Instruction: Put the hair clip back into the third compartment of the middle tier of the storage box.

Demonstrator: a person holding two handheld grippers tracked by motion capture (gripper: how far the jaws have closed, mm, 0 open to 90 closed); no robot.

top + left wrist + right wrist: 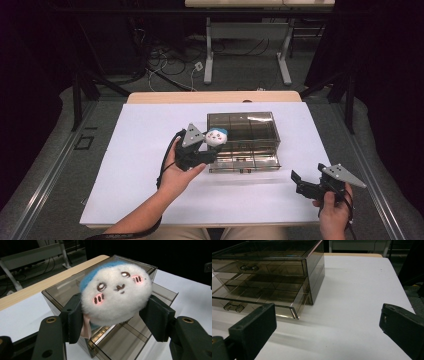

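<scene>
A round white plush toy [115, 293] with a blue cap and pink cheeks is squeezed between the black jaws of my left gripper [113, 322]. In the high view the left gripper [207, 150] holds the plush toy [216, 136] just above the left end of a smoky clear drawer box [250, 131]. The box's lower drawer [259, 296] is pulled out toward me, with divided compartments; its upper drawer is pushed in. My right gripper [299, 181] rests open near the table's front right, jaws [327, 327] wide apart with bare table between them.
The box stands on a white table top [135, 170] with a wooden edge strip [165, 97] at the back. Table legs and cables lie on the floor beyond. Open table surface lies to the left and in front of the box.
</scene>
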